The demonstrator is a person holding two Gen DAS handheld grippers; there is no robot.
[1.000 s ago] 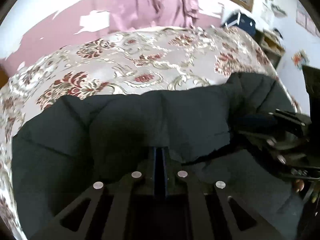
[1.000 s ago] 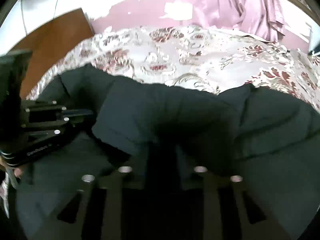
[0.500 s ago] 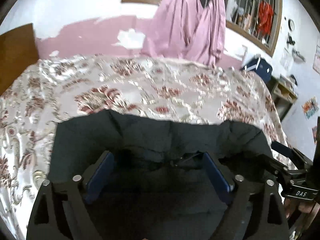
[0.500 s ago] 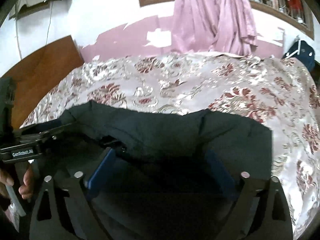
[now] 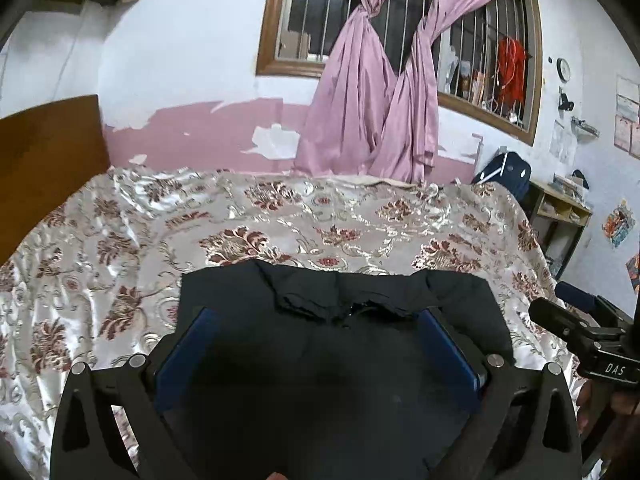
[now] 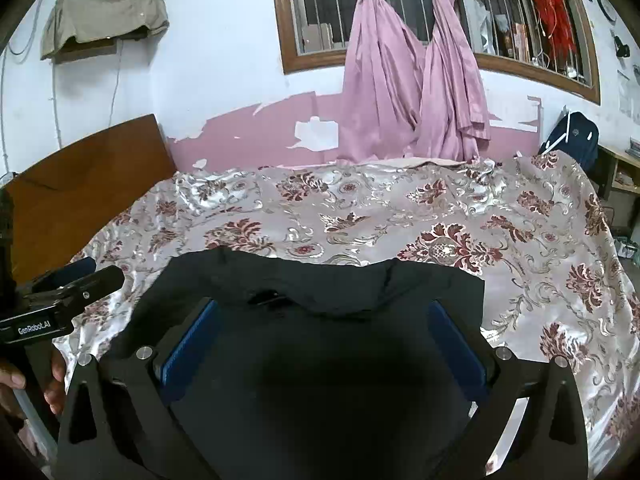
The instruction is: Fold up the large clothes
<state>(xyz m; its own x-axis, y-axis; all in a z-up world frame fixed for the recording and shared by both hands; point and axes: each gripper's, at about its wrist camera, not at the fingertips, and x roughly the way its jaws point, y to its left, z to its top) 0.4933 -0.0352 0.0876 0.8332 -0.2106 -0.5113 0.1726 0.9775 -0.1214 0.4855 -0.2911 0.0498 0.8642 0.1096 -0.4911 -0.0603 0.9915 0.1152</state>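
Note:
A large dark garment (image 5: pixel 340 300) lies folded into a rough rectangle on the near part of the bed; it also shows in the right wrist view (image 6: pixel 328 284). My left gripper (image 5: pixel 318 336) is open above the garment, its blue pads spread wide and holding nothing. My right gripper (image 6: pixel 324 336) is open above the garment too, empty. The right gripper's body shows at the right edge of the left wrist view (image 5: pixel 592 340), and the left gripper's body at the left edge of the right wrist view (image 6: pixel 56 300).
The bed has a shiny floral cover (image 5: pixel 320 224) with a wooden headboard (image 5: pixel 44 160) at the left. Pink curtains (image 5: pixel 372 108) hang at a barred window behind. A dark bag (image 5: pixel 508 172) and a shelf (image 5: pixel 560 208) stand to the right.
Both grippers were shut on the garment's edge a second ago. They have let go, opened wide and drawn back and up, leaving the garment folded on the bed.

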